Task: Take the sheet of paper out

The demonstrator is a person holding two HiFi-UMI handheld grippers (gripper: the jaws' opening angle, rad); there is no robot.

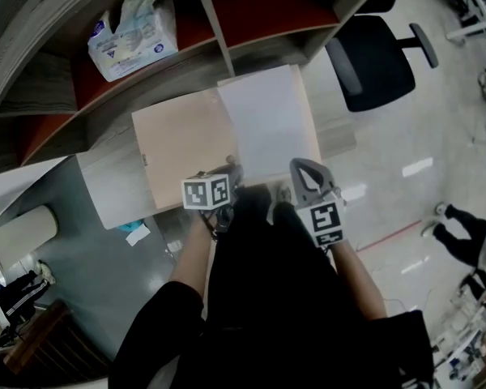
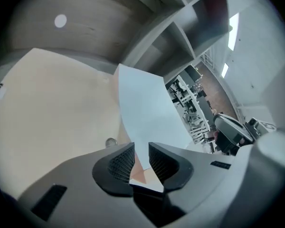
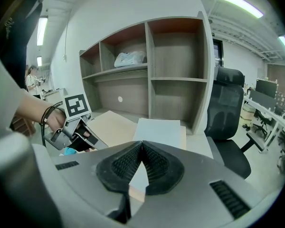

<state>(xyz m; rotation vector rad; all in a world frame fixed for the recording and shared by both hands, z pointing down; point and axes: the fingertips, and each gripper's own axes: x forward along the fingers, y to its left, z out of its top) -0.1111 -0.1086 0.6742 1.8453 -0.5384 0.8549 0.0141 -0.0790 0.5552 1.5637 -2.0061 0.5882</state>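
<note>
sheet (image 1: 267, 120) lying on folder (image 1: 182, 148), long axis running away from both hands; right gripper (image 3: 141, 145) fingers clenching its near edge, left gripper (image 2: 141, 148) fingers released, straddling same edge

One paper sheet (image 1: 267, 124), one beige folder (image 1: 182, 148), two hand-held grippers (image 1: 232, 175) (image 1: 302, 168), one office chair (image 1: 377, 59)

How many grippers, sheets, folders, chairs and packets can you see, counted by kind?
grippers: 2 (left gripper, right gripper)
sheet: 1
folder: 1
chair: 1
packet: 1
total: 6
</note>
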